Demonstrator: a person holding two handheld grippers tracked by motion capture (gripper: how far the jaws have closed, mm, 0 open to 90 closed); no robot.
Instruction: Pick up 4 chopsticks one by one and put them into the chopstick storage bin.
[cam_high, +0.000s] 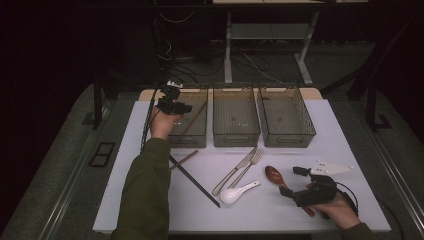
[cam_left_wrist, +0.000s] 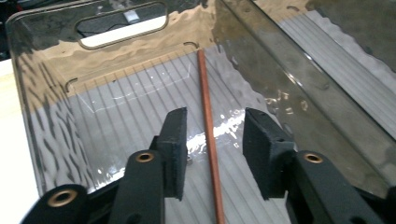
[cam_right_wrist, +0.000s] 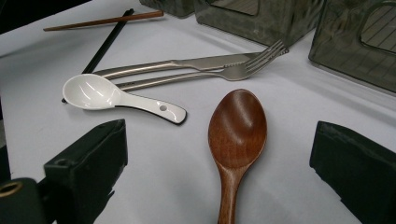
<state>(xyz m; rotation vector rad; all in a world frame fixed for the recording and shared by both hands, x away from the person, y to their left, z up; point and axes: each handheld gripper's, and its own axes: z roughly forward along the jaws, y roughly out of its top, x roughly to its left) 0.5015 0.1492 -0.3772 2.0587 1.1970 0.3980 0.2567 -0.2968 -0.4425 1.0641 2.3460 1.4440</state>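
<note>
The left gripper (cam_left_wrist: 212, 140) is nearest to the camera, and its jaws stand apart with the brown chopstick (cam_left_wrist: 208, 126) lying between them; the pads do not press on it. The chopstick rests on the ribbed floor of the left bin (cam_left_wrist: 56, 84), with its far end near the back wall, so I judge that the step in hand is letting it go inside this bin. To do this well, the jaws should spread a little more before the hand lifts, and the lift should go straight up, so that a pad does not drag the stick or knock the bin wall. The right gripper (cam_right_wrist: 219, 154) has its jaws wide apart around the wooden spoon (cam_right_wrist: 237, 135) on the table (cam_right_wrist: 289, 93), not touching it. Just beyond lie the white spoon (cam_right_wrist: 95, 93), the fork (cam_right_wrist: 233, 72) and the knife (cam_right_wrist: 187, 63).
</note>
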